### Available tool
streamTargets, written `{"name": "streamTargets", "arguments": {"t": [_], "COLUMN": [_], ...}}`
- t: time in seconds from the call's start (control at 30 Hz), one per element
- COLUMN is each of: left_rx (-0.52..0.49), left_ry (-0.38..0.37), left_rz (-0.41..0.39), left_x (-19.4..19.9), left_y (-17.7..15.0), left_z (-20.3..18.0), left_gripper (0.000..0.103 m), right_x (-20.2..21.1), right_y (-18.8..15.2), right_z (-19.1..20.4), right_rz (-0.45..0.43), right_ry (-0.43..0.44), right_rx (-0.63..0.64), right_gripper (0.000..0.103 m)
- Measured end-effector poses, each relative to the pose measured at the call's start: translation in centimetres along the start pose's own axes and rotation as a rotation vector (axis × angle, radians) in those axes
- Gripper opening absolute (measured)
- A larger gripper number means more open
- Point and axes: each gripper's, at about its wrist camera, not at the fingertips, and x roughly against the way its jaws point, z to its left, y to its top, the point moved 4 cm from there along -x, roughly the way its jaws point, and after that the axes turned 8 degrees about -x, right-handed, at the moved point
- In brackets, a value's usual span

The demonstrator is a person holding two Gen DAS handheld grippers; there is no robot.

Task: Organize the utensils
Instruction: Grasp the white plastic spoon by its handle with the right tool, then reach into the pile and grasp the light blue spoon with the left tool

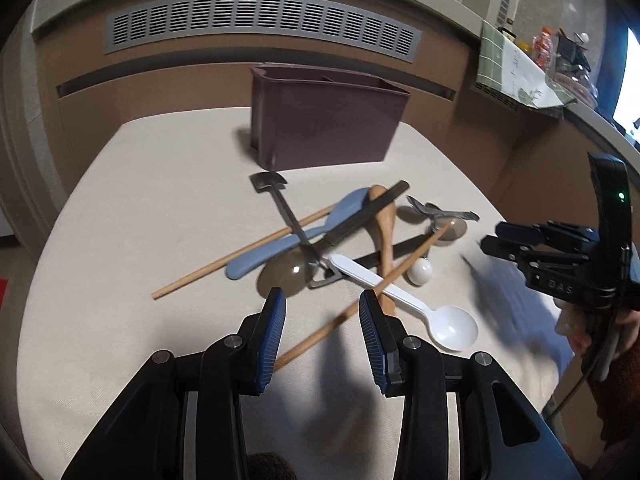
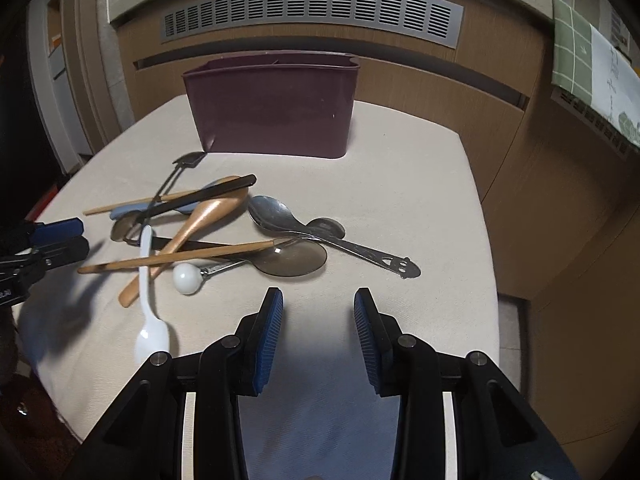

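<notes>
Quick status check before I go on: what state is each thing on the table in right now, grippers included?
Left gripper: open, empty, above the pile.
Right gripper: open, empty, above bare cloth.
Organizer: upright, no utensils showing.
White spoon: flat, handle in the pile.
Wooden spoon: flat, crossed by a chopstick.
Blue spoon: flat, under other utensils.
Metal spoon: flat, at the pile's edge.
</notes>
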Motion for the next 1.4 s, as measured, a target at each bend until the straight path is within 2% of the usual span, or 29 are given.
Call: {"name": "streamTargets", "arguments": {"t": [0.13, 0.27, 0.37, 0.5, 0.53, 0.6, 0.7, 0.77, 0.87, 0.97, 1.03, 1.2, 1.4], "left_rx": [-0.026, -0.026, 0.006, 0.085, 0.105, 0.141, 0.171, 0.173, 0.153, 0.117, 0.081, -0.032, -0.02], "left_ry": [-0.027, -0.016, 0.004, 0.039, 0.048, 0.067, 0.069, 0.063, 0.044, 0.013, -0.012, -0.059, -0.041], "left_rz": [0.022, 0.011, -0.008, -0.036, -0.043, -0.059, -0.08, -0.083, -0.075, -0.065, -0.048, 0.003, 0.02], "left_x": [-0.3, 0.2, 0.8, 2.0, 2.4, 3.1, 4.0, 4.1, 3.6, 3.1, 2.4, 0.3, -0.9], "left_y": [-0.3, -0.4, -0.4, -0.2, -0.2, -0.2, -0.4, -0.6, -0.5, -0.3, -0.2, -0.1, 0.3], "left_z": [-0.8, -0.9, 0.1, 2.8, 3.6, 4.9, 6.2, 6.4, 5.8, 4.5, 3.4, 0.2, 0.1], "left_gripper": [0.039, 0.039, 0.039, 0.039, 0.039, 0.039, 0.039, 0.039, 0.039, 0.039, 0.039, 0.039, 0.039], "right_x": [0.0, 0.1, 0.3, 1.0, 0.8, 0.0, -1.5, -2.7, -3.0, -2.6, -2.1, -0.9, -0.3], "right_y": [-0.7, -1.7, -2.1, -1.6, -1.4, -1.1, -0.7, -0.3, 0.7, 2.1, 2.7, 2.1, -0.3], "right_z": [0.5, 2.2, 3.9, 7.3, 8.1, 9.7, 10.9, 11.7, 11.9, 10.2, 8.1, 3.9, 1.4], "right_rz": [0.023, 0.055, 0.081, 0.044, 0.04, 0.06, 0.1, 0.121, 0.11, 0.076, 0.047, 0.027, 0.027], "right_ry": [0.091, 0.188, 0.251, 0.315, 0.316, 0.309, 0.325, 0.303, 0.279, 0.28, 0.248, 0.191, 0.138], "right_rx": [-0.038, -0.006, 0.011, 0.121, 0.156, 0.211, 0.221, 0.238, 0.228, 0.126, 0.051, -0.048, -0.103], "right_gripper": [0.034, 0.034, 0.034, 0.031, 0.029, 0.015, 0.014, 0.013, 0.007, 0.007, 0.007, 0.007, 0.007]}}
